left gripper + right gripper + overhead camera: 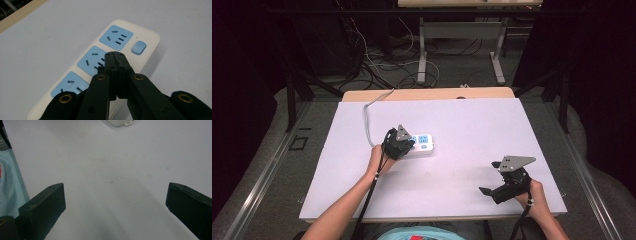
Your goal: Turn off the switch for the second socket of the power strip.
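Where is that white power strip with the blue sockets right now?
In the high view the power strip lies left of the table's middle, under the left tongs. In the left gripper view those shut tongs hover over its middle socket.

I note a white power strip (422,145) lying flat near the middle of the table, with three blue sockets in a row, a blue switch (138,47) at one end and a grey cord (368,117) trailing toward the far edge.
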